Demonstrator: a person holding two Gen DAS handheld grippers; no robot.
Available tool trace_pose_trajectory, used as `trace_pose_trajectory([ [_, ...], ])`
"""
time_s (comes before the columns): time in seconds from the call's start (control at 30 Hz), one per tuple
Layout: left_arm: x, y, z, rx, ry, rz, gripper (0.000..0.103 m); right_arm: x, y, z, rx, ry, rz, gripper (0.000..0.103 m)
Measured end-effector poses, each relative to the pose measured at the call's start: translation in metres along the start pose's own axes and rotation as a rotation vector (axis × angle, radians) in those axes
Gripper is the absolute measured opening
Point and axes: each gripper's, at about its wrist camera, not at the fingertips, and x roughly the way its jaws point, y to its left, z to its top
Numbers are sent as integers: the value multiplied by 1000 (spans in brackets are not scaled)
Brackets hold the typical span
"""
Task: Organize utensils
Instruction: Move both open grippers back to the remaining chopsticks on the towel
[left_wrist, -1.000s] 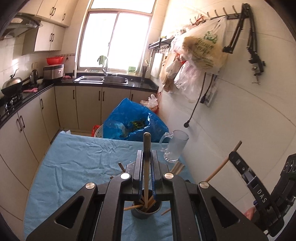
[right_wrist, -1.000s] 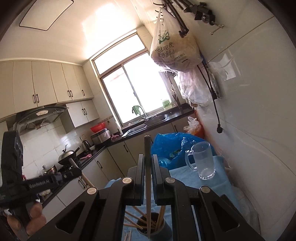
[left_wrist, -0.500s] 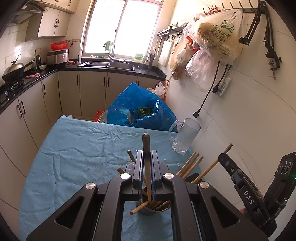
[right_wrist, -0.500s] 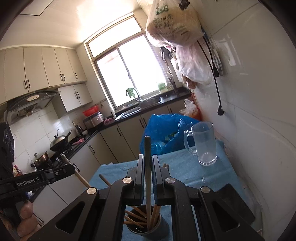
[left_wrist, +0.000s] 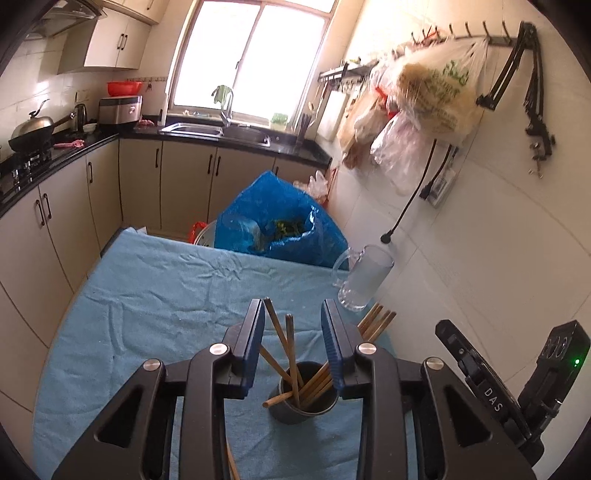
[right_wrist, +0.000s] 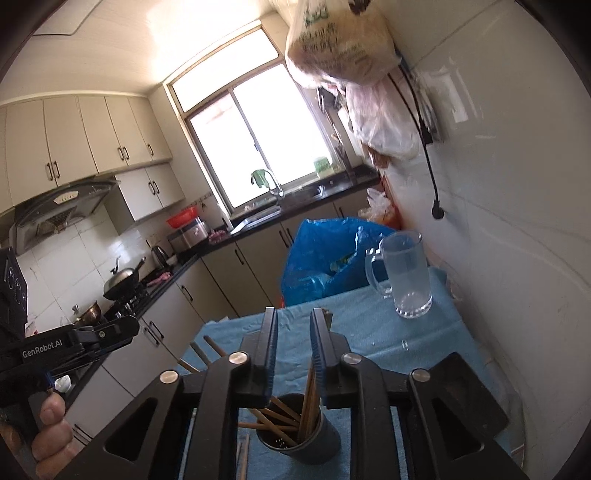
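Wooden chopsticks (left_wrist: 291, 354) stand loose in a dark cup (left_wrist: 308, 393) on the blue-clothed desk (left_wrist: 147, 295). Both the left tongs (left_wrist: 293, 332) and right tongs (right_wrist: 293, 343) have just been opening above it, jaws spread, pinching nothing.

We see a clear glass mug (left_wrist: 364, 277) standing upright on the blue cloth (left_wrist: 155, 280) near the white wall. Beyond the table's far edge sits a blue plastic bag (left_wrist: 273, 229) with greens inside. Full plastic bags (left_wrist: 432, 99) hang from wall hooks. A wok (left_wrist: 31, 129) rests on the stove, and a sink (left_wrist: 218, 129) lies under the window (left_wrist: 251, 55).
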Motion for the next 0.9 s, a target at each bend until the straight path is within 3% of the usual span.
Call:
trace_pose_trajectory([
  [0.13,-27,6,-3,2,-42,0,31,-22,1,0,11,-25,11,23],
  [0.23,-45,19,-11,-4,-56,3,32,-36,0,-6,10,-31,20,30],
  [0.4,-51,53,-39,-18,-21,61,32,-48,-4,-31,14,9,32,31],
  [0.5,-27,78,-65,-29,88,102,32,-44,-7,-53,13,73,44,31],
  [0.63,29,106,-111,-76,299,124,32,-27,-11,-81,15,173,51,31],
  [0.77,69,120,-139,-122,421,119,32,-15,-11,-103,19,251,54,31],
  [0.9,95,117,-150,-94,469,122,32,-8,-11,-114,7,291,47,31],
])
